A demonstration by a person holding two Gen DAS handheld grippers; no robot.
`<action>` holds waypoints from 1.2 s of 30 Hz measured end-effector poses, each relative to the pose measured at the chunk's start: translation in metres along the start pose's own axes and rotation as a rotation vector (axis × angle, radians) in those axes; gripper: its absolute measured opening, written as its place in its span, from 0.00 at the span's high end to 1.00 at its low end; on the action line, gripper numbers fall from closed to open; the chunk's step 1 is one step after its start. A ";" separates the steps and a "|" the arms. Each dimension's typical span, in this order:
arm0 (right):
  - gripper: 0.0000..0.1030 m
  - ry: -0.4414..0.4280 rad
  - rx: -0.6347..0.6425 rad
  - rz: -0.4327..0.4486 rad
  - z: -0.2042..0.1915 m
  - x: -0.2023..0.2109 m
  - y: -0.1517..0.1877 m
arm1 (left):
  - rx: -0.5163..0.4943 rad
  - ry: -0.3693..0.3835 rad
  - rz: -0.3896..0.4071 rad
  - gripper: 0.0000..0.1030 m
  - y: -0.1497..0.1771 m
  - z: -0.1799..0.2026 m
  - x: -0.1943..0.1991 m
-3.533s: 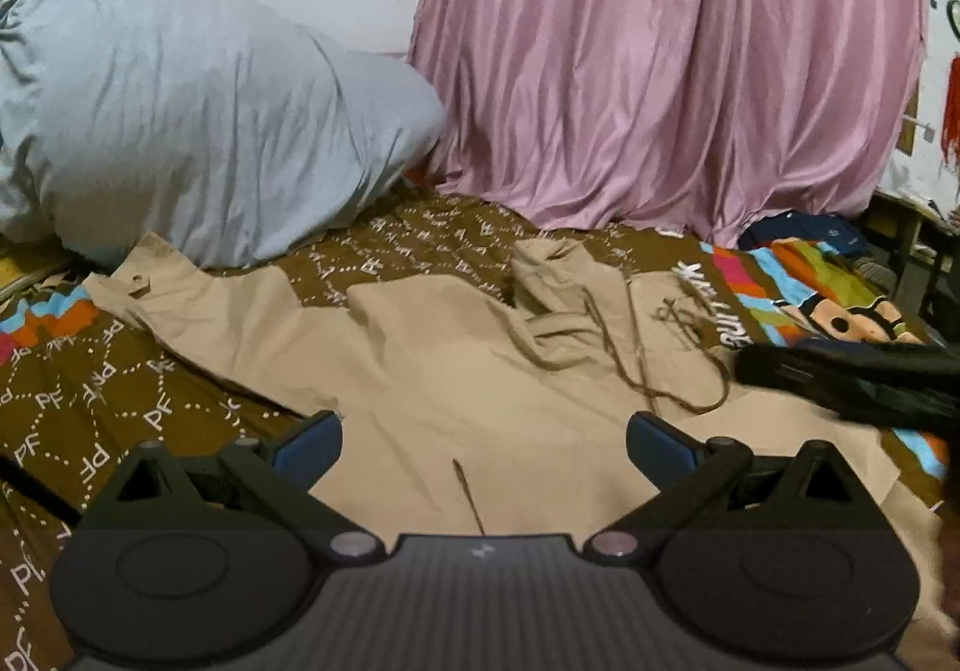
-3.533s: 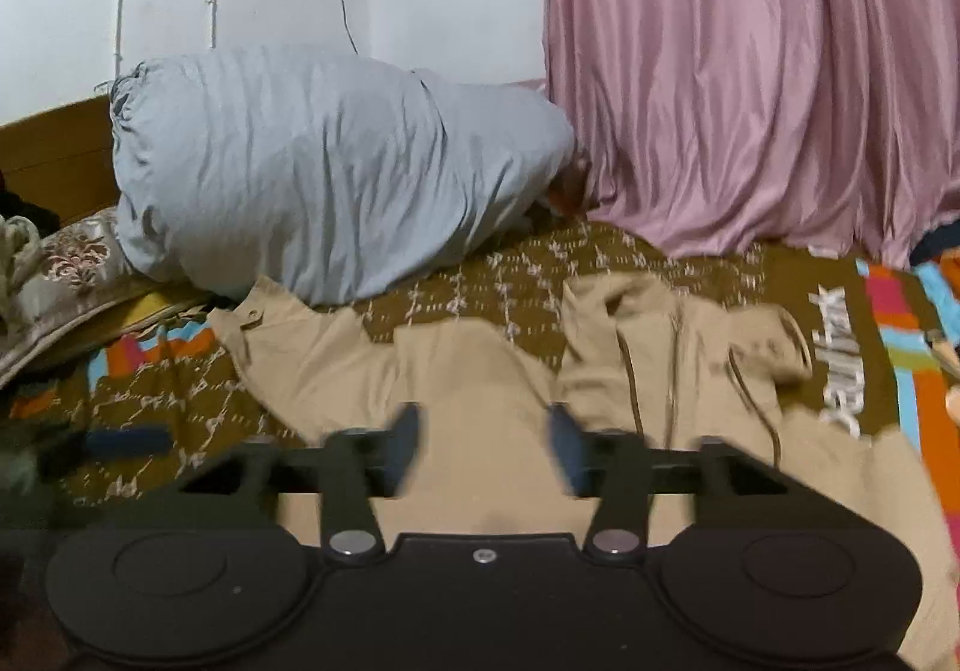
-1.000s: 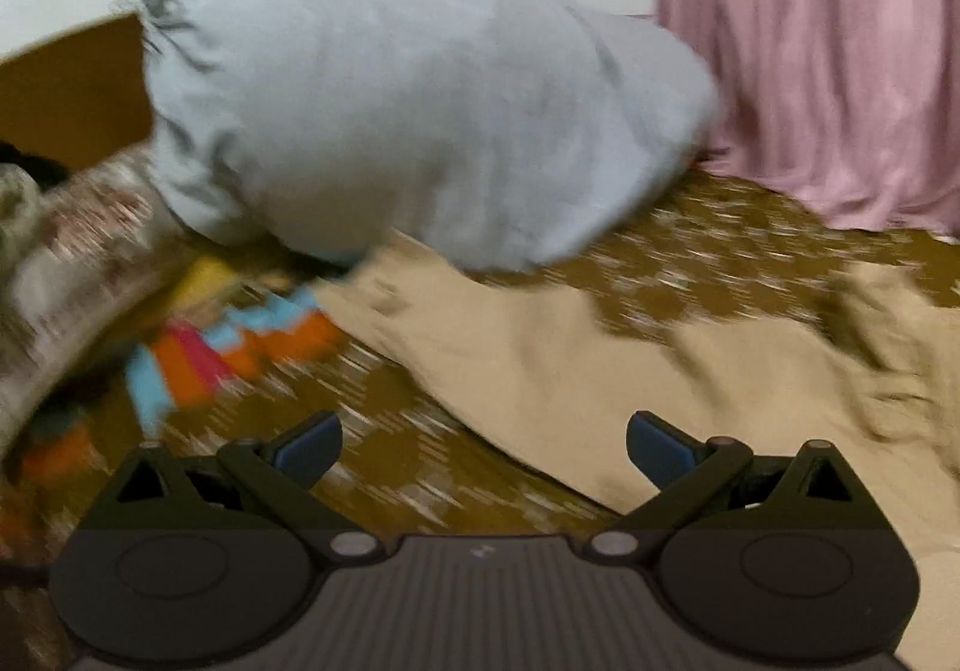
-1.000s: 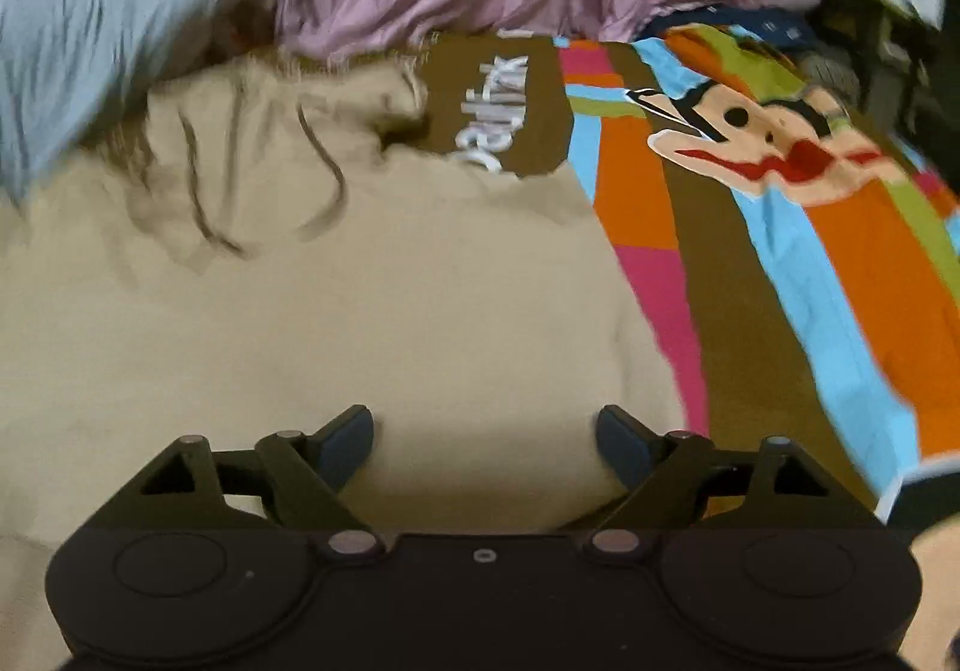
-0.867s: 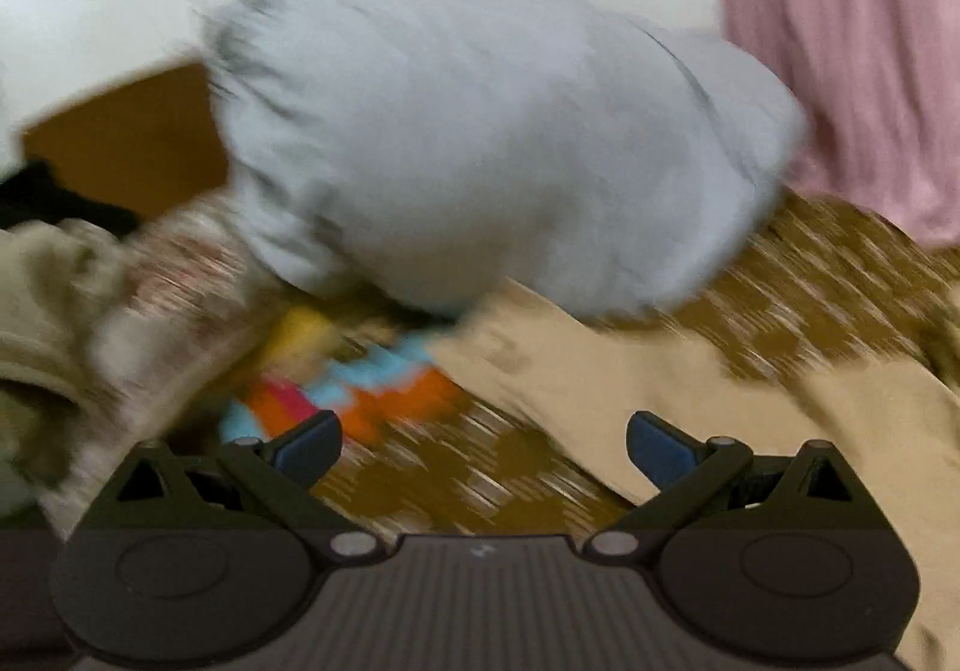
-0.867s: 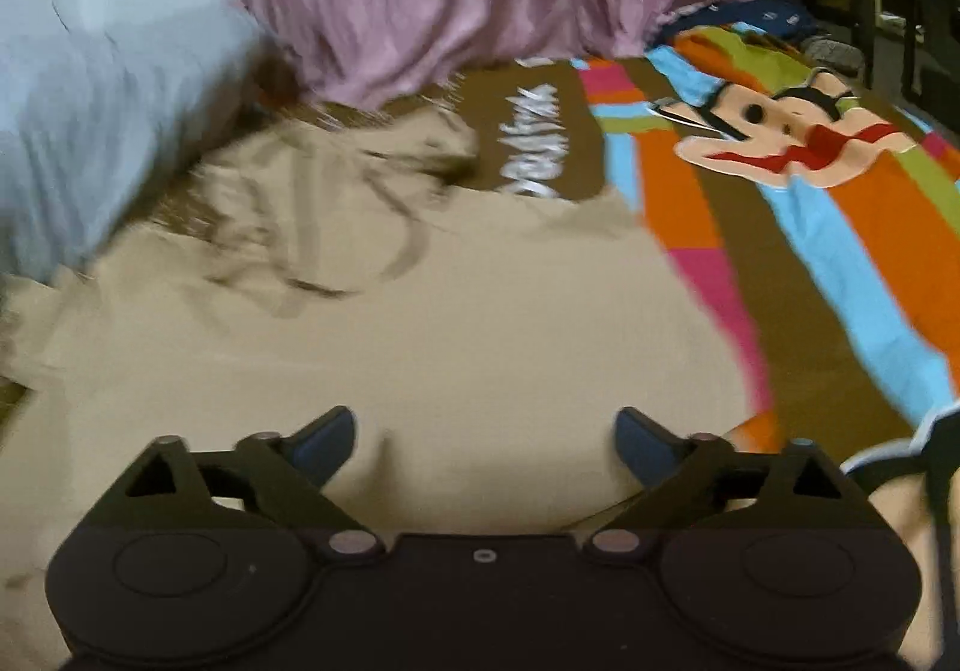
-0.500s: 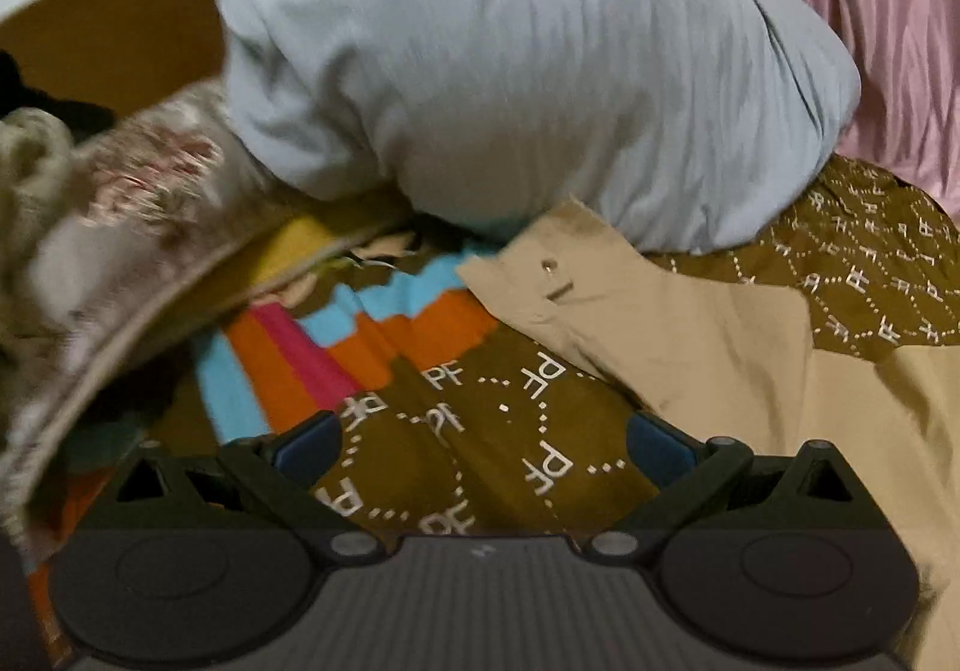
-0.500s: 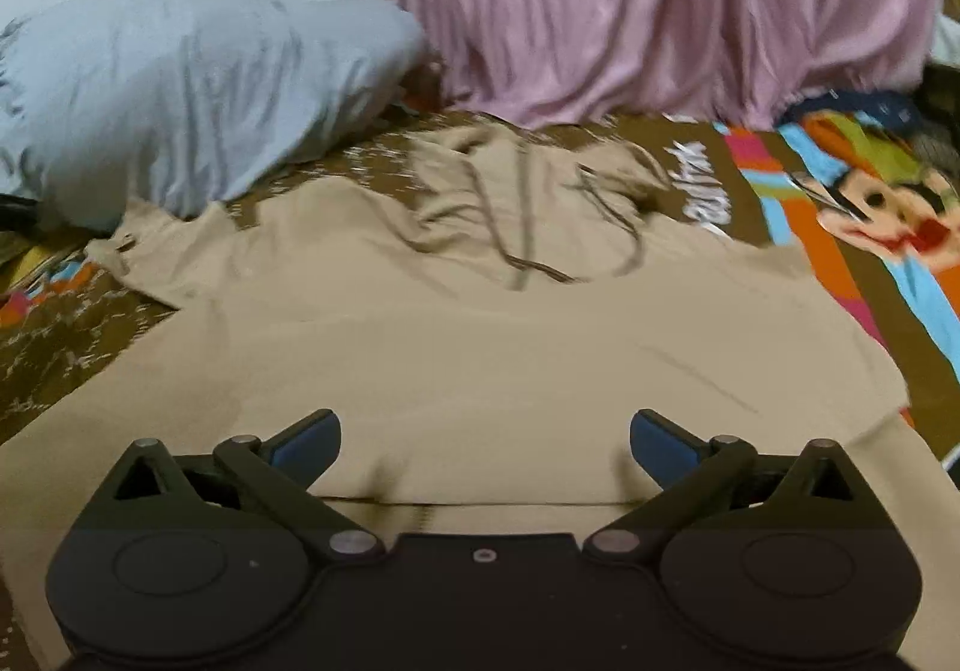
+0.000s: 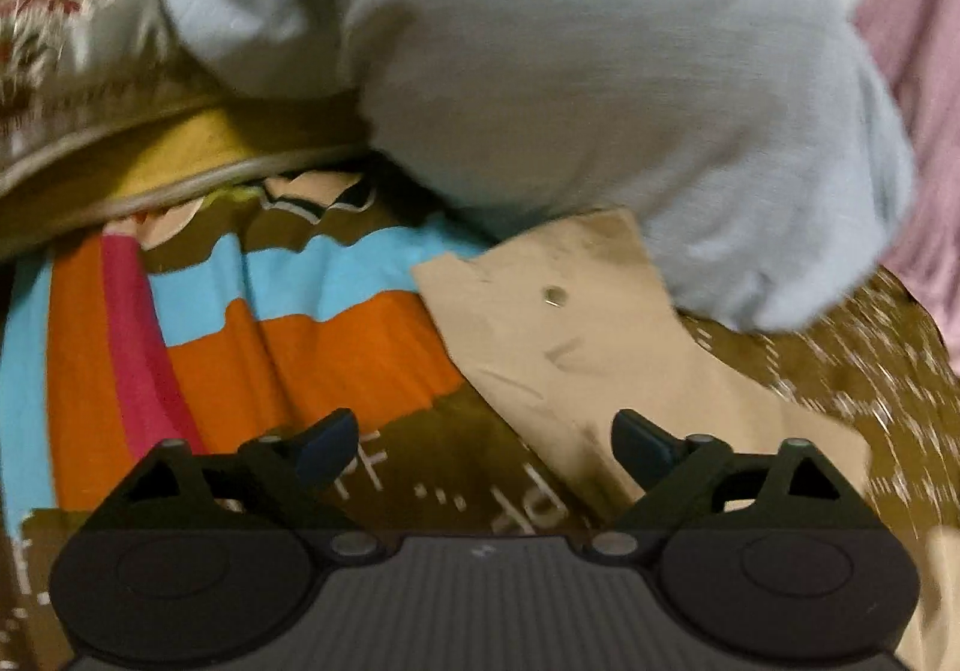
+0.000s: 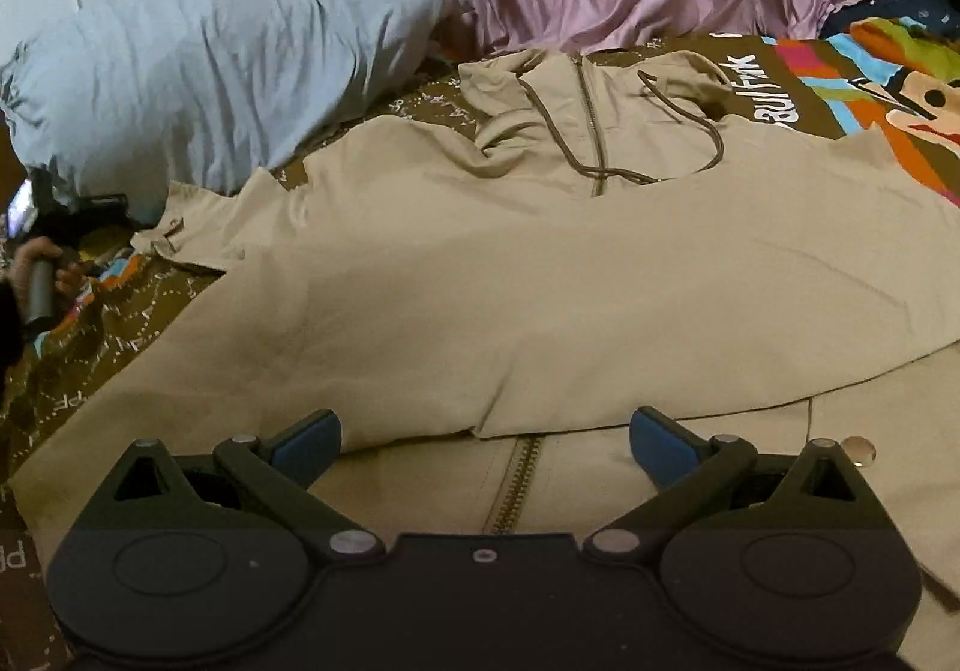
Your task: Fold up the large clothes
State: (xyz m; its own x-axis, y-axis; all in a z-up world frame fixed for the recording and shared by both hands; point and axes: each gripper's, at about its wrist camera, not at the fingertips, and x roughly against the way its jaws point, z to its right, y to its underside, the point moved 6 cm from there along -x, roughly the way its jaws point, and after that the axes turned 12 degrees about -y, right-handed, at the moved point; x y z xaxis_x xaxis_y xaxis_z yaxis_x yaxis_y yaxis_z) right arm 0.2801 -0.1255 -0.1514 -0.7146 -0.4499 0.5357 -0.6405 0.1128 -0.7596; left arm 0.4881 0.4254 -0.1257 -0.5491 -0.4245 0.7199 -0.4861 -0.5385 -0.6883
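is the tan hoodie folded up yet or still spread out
Mostly spread: the tan hoodie lies flat across the bed, one sleeve outstretched, only its lower part doubled over.

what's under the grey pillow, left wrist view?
The beige jacket's cuff runs under the grey pillow's lower edge, on the patterned bedspread. How far the cuff's corner reaches beneath is hidden. Left gripper is open before it.

sleeve (image 9: 576, 347): cuff end under pillow (image 9: 600, 71) | left view motion-blurred
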 end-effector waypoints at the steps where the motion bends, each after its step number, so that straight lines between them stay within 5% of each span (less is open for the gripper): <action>1: 0.01 0.000 0.000 -0.005 0.000 -0.001 0.001 | 0.027 -0.006 -0.018 0.13 -0.002 0.000 -0.010; 9: 0.00 -0.006 0.001 -0.032 0.000 -0.005 0.003 | 0.100 0.010 -0.089 0.18 -0.009 0.012 -0.039; 11: 0.00 -0.009 -0.003 -0.032 0.001 -0.005 0.003 | 0.093 -0.010 -0.095 0.52 -0.010 0.016 -0.039; 14: 0.00 -0.012 -0.007 -0.030 0.002 -0.004 0.003 | 0.053 -0.063 -0.083 0.77 -0.010 0.019 -0.035; 17: 0.00 -0.014 -0.009 -0.028 0.002 -0.004 0.003 | 0.100 -0.036 -0.060 0.98 -0.010 0.018 -0.023; 27: 0.01 -0.052 -0.054 0.018 0.006 0.003 0.000 | 0.019 0.122 0.129 1.00 -0.014 0.042 0.086; 32: 0.01 -0.085 -0.055 0.135 0.002 0.027 -0.008 | -0.113 0.217 0.245 1.00 -0.015 0.092 0.176; 36: 0.01 -0.084 0.042 0.229 -0.013 0.062 -0.020 | -0.228 0.371 0.356 1.00 -0.011 0.140 0.265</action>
State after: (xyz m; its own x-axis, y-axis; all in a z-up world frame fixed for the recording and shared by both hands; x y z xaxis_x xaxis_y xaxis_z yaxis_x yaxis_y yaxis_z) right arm 0.2452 -0.1438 -0.0983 -0.8128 -0.4891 0.3164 -0.4508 0.1842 -0.8734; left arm 0.4429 0.2167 0.0848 -0.8882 -0.2448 0.3888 -0.3394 -0.2206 -0.9144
